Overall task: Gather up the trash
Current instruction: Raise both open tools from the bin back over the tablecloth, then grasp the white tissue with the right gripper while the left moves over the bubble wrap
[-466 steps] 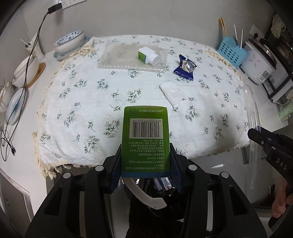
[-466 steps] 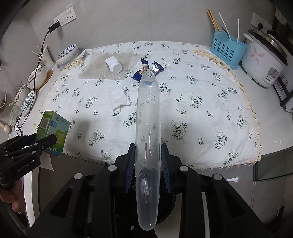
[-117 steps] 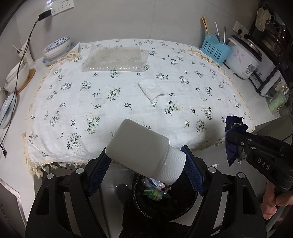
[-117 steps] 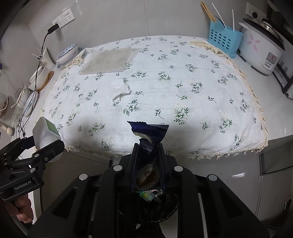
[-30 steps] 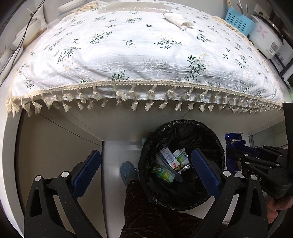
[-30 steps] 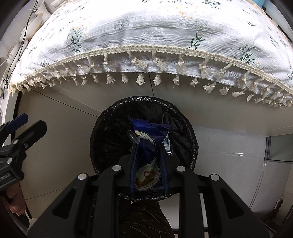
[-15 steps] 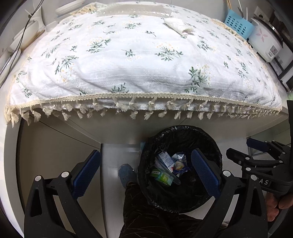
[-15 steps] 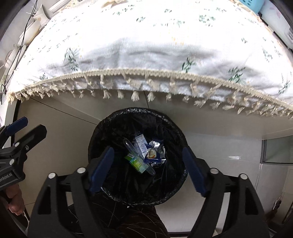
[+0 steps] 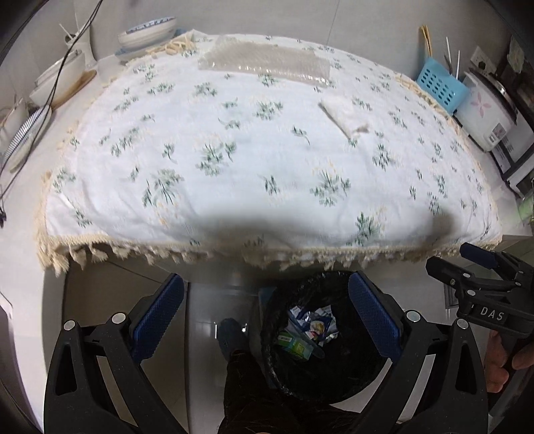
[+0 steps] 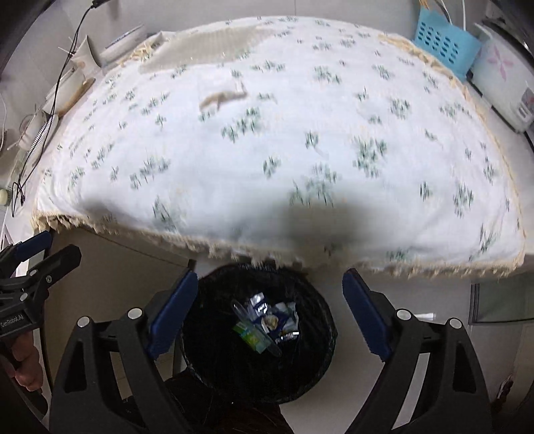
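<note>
Nearest the cameras, both grippers hang over a black-lined bin (image 10: 257, 330) that stands on the floor just under the table's fringed edge. The right gripper (image 10: 267, 313) has just been spreading its jaws, and they stand wide apart with nothing between them; the left gripper (image 9: 265, 315) is likewise spread wide and empty. Down in the bin lie the collected scraps: a blue snack wrapper (image 10: 277, 320), a green box (image 10: 248, 334) and a clear plastic tube (image 10: 257, 329). Beyond the fringe, the floral tablecloth (image 9: 267, 160) carries a crumpled white tissue (image 9: 342, 115) towards its far right, and further back a sheet of bubble wrap (image 9: 267, 63). At the far right corner stand a blue basket (image 9: 440, 85) and a rice cooker (image 9: 489, 112); bowls (image 9: 147, 31) sit far left.
</note>
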The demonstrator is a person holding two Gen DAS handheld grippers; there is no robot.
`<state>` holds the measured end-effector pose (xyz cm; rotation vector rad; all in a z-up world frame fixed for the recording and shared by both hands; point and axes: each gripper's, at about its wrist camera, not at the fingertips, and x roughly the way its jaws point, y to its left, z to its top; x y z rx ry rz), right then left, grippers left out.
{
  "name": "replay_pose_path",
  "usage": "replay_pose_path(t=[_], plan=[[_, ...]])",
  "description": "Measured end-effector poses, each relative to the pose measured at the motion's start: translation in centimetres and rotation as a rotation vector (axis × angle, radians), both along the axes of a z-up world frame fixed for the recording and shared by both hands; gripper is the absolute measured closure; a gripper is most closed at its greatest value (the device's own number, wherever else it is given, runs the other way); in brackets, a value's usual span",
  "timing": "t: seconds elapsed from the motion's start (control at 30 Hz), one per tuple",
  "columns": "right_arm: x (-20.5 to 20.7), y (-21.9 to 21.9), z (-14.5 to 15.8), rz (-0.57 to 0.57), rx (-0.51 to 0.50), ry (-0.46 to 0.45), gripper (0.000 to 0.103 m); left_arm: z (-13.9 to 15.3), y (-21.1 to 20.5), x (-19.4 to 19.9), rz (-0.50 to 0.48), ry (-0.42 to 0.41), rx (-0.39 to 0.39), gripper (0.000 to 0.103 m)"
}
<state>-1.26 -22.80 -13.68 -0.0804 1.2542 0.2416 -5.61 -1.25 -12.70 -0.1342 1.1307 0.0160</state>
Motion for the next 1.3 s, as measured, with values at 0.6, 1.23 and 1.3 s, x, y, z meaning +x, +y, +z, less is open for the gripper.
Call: replay_pose_path(t=[0.6, 1.23, 1.3], plan=[[11.2, 7.2, 3.3, 0.060, 0.008, -0.052, 0.033, 4.1, 6.5, 12.0, -0.004, -0.041, 0.015, 0.006], [19.2, 10.7, -1.8, -0.021, 0.006, 0.158, 0.076, 0.7, 8.9, 27.4, -0.043, 0.032, -0.025, 0.006], [19.3, 11.0, -2.1, -0.022, -0.002, 0.169, 0.087, 0.3, 8.7, 28.9, -0.042, 0.042, -0.035, 0.006]])
